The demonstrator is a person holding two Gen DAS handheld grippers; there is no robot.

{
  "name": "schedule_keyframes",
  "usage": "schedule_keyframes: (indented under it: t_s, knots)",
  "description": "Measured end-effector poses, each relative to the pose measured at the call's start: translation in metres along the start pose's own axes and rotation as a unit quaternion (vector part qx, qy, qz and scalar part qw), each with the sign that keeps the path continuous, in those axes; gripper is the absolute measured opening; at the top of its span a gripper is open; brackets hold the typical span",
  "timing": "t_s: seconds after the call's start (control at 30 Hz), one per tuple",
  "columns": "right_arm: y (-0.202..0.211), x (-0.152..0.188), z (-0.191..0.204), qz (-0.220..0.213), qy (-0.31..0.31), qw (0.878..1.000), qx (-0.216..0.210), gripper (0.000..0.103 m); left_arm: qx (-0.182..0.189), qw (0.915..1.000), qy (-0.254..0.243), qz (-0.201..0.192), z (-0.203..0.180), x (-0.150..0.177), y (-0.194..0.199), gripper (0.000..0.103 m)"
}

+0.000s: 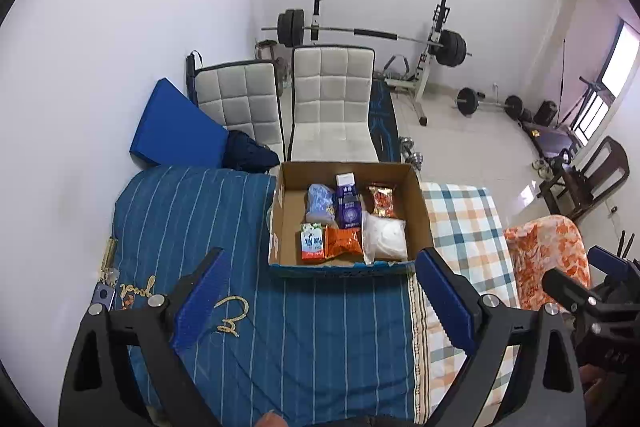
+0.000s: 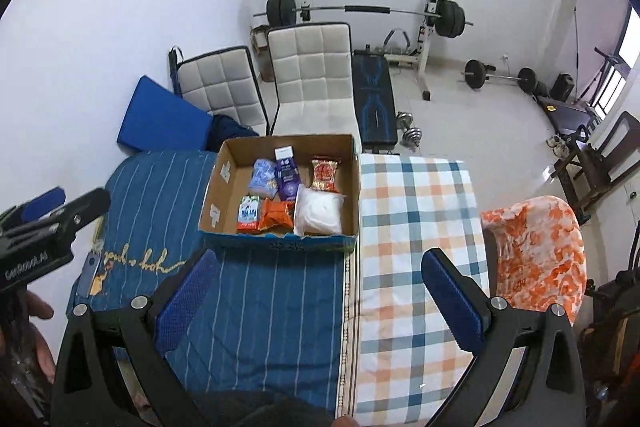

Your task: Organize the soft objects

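Observation:
An open cardboard box [image 1: 416, 211] [image 2: 352, 183] sits on the bed. It holds several soft packs: a white bag [image 1: 386, 237] [image 2: 320, 213], an orange snack bag [image 1: 344, 241] [image 2: 276, 214], a green and red pack [image 1: 311, 241] [image 2: 248, 214], a blue pack [image 1: 320, 203] [image 2: 263, 177], a purple pack [image 1: 347, 205] [image 2: 288, 175] and a red snack bag [image 1: 382, 201] [image 2: 326, 173]. My left gripper [image 1: 320, 275] is open and empty, in front of the box. My right gripper [image 2: 320, 279] is open and empty, over the bed.
A blue striped cover [image 1: 192, 211] [image 2: 280, 307] and a checked cover [image 1: 464, 223] [image 2: 416, 211] lie on the bed. An orange patterned cushion [image 1: 548, 259] [image 2: 536, 251] is at right. Two white chairs [image 1: 332, 99] [image 2: 312, 79], a blue pad [image 1: 176, 123] and weights [image 1: 368, 33] stand behind.

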State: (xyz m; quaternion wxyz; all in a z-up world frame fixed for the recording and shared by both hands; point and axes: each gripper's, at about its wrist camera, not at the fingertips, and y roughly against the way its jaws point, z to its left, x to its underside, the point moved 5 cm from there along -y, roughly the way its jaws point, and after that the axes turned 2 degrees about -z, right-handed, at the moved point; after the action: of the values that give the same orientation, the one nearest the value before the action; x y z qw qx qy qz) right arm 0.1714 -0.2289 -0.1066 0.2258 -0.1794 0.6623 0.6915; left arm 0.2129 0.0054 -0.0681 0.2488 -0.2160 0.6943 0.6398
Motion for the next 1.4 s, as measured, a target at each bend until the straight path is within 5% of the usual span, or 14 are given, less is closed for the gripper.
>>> schedule_keyframes:
  t_s: [1.4]
  knots:
    - [0.02, -0.019, 0.01, -0.066, 0.009, 0.998, 0.022, 0.103, -0.025, 0.9994, -0.003, -0.022, 0.0, 0.003, 0.018, 0.095]
